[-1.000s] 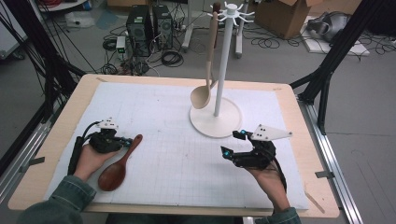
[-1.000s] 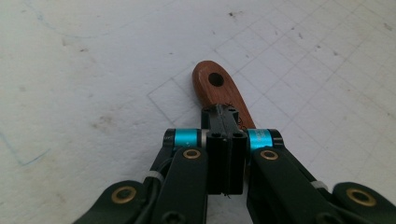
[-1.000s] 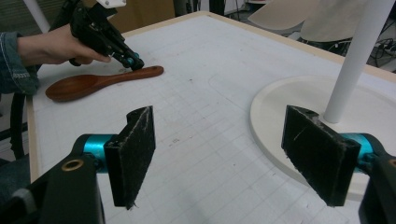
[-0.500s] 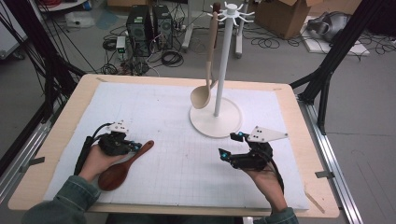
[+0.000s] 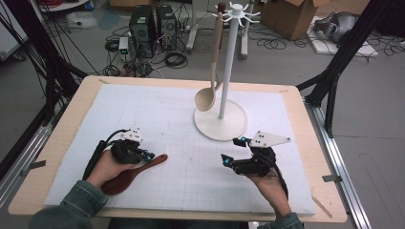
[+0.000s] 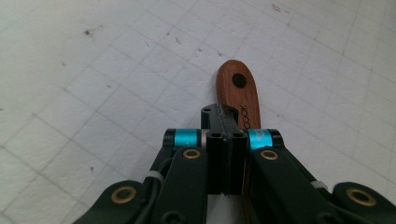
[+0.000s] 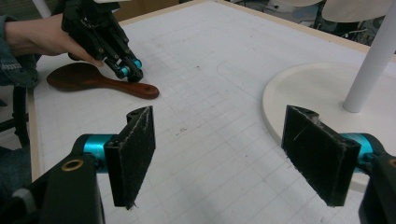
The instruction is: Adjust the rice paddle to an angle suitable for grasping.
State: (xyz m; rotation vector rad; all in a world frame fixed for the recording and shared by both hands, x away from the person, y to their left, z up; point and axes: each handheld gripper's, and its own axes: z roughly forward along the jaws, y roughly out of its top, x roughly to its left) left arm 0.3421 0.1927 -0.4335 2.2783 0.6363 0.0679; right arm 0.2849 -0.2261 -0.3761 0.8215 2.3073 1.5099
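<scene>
Left gripper jaws clenched above the dark spoon handle — right gripper jaws released.

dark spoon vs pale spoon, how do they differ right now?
Colour: the dark spoon is reddish-brown wood, the pale spoon is light beige.
Pose: the dark spoon lies flat on the mat, the pale spoon hangs bowl-down from the white rack.
Contact: the left gripper sits shut over the dark spoon's handle, though a grip is not plain; no gripper touches the pale spoon.
Both are wooden-looking spoons with long handles.
</scene>
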